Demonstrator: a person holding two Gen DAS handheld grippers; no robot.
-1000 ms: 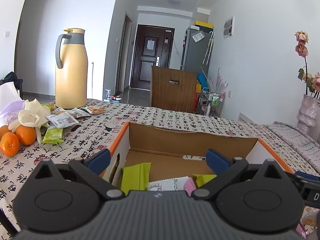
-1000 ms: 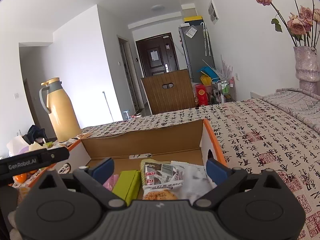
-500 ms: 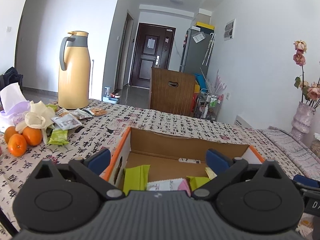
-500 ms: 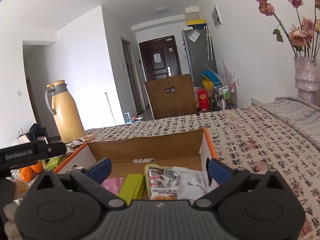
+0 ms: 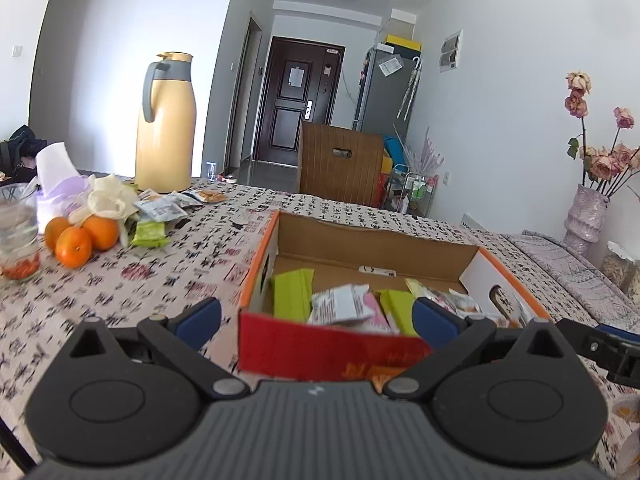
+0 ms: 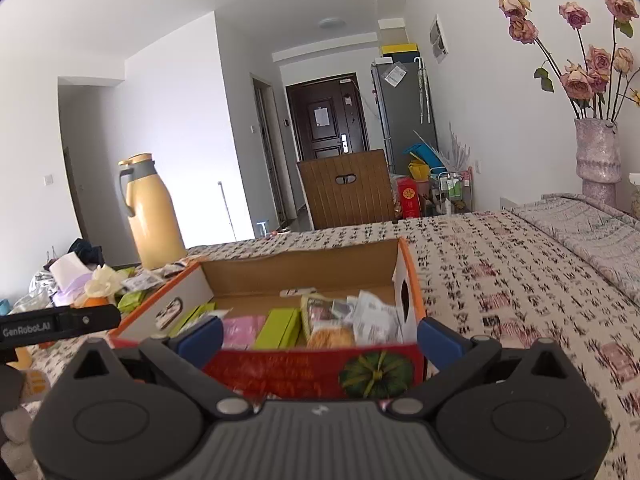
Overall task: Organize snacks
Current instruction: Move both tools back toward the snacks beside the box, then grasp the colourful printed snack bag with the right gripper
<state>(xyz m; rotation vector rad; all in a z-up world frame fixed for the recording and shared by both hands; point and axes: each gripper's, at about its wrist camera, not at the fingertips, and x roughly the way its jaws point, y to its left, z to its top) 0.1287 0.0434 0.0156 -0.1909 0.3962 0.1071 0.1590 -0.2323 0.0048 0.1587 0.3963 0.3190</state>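
An open cardboard box (image 5: 376,246) with orange rims and a red front wall sits on the patterned tablecloth. Inside lie green packets (image 5: 292,294) and a white-and-pink packet (image 5: 344,306). The right wrist view shows the same box (image 6: 300,268) holding a green packet (image 6: 278,326), a pink packet (image 6: 242,330) and a biscuit packet (image 6: 330,320). Loose snack packets (image 5: 160,210) lie by the thermos at the left. My left gripper (image 5: 316,316) is open in front of the box's near left corner. My right gripper (image 6: 320,336) is open before the red wall. Neither holds anything.
A tall yellow thermos (image 5: 166,124) stands at the back left, with oranges (image 5: 78,236), a tissue pack (image 5: 54,168) and a glass jar (image 5: 18,240) nearby. A vase of roses (image 6: 596,156) stands at the far right. A wooden chair back (image 6: 346,196) rises beyond the table.
Both grippers have drawn back from over the box toward its near side. The box's red front wall has come into view. Both stay open and hold nothing.
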